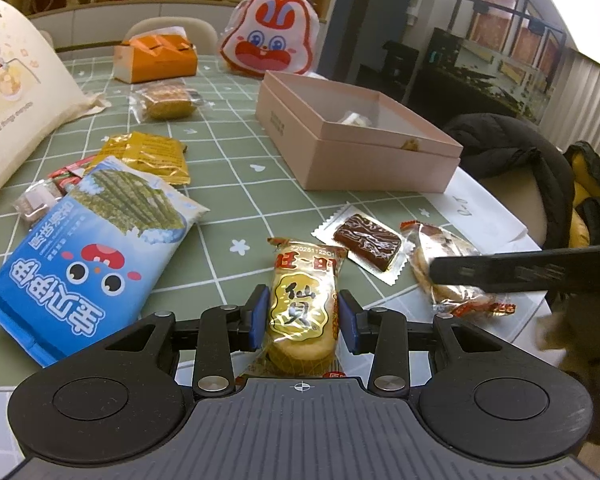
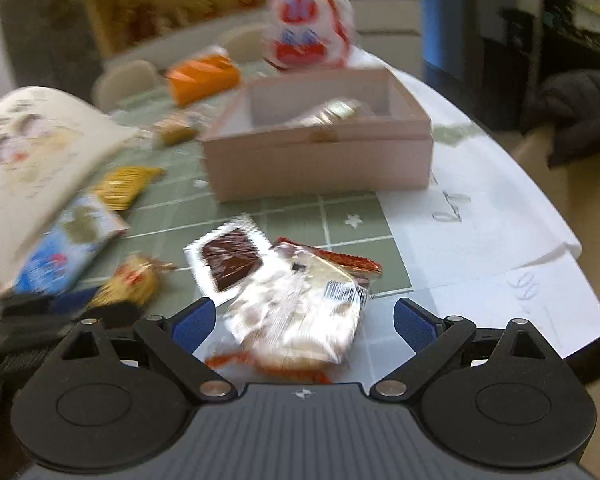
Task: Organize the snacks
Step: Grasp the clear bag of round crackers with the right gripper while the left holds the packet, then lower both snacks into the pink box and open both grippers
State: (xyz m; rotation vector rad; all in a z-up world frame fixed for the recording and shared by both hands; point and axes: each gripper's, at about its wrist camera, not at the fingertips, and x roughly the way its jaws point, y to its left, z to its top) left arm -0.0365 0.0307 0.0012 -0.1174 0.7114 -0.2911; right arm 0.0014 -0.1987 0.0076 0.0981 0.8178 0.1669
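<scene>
Chocolate bar (image 1: 367,242) beside, apparently touching, cracker packet (image 1: 302,305)

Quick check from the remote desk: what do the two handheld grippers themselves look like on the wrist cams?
Both match. The left gripper and right gripper have black linkage arms with silver pivot pins, blue ribbed finger pads, two round black discs and a grey ribbed centre plate with a small crosshair mark. No cables or sleeves are visible.

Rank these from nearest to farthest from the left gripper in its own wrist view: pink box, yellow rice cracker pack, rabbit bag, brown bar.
1. yellow rice cracker pack, between the left gripper fingers.
2. brown bar, just ahead, right.
3. pink box, mid-table, right.
4. rabbit bag, far end.
</scene>
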